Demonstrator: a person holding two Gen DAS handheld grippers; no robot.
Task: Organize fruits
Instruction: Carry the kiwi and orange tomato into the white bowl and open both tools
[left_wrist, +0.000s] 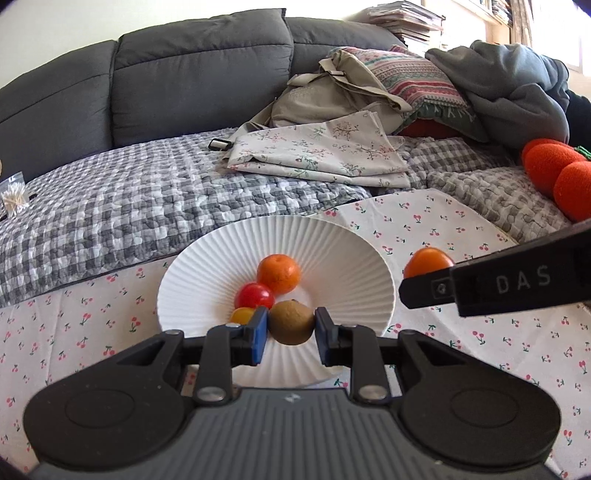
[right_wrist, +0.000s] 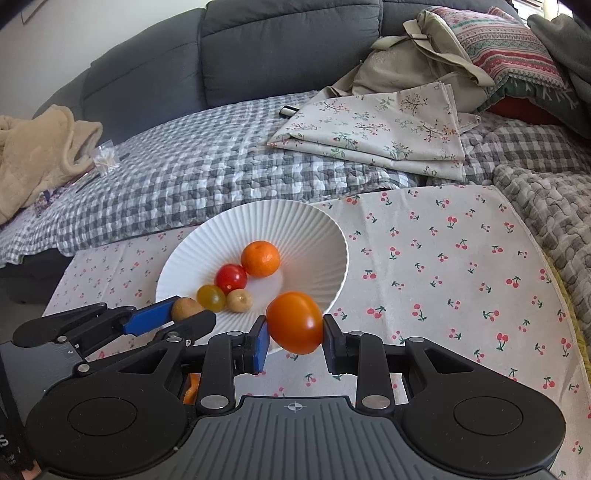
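From the left wrist, the left gripper (left_wrist: 291, 328) had its jaws pinching a brown kiwi (left_wrist: 291, 322), the blue pads pressed on either side of it. The kiwi sat squarely between the jaws, over the near part of the white ribbed plate (left_wrist: 332, 240). In the plate lay a mandarin (left_wrist: 278, 273), with a red tomato (left_wrist: 254, 296) touching it and a yellow tomato (left_wrist: 242, 314) just beside the left pad. The plate rested on a cherry-print cloth (left_wrist: 443, 229) spread over the bench. Off to the right, the right gripper's black finger (left_wrist: 498, 280) reached in, and an orange tomato (left_wrist: 426, 261) showed just behind it, beside the plate's rim. A grey sofa (left_wrist: 184, 74) with a checked blanket (left_wrist: 147, 192) and folded floral fabric (left_wrist: 325, 151) filled the background.

From the right wrist, the right gripper (right_wrist: 294, 334) had its jaws clamped on the orange tomato (right_wrist: 294, 322), which sat dead centre between the pads, at the near right edge of the plate (right_wrist: 314, 229). Inside the plate were the mandarin (right_wrist: 260, 258), the red tomato (right_wrist: 231, 278), the yellow tomato (right_wrist: 211, 297) and a small pale fruit (right_wrist: 239, 300). At lower left, the left gripper (right_wrist: 184, 314) came in holding the kiwi (right_wrist: 185, 308) at the plate's near left rim. The cherry-print cloth (right_wrist: 443, 266) stretched away to the right.
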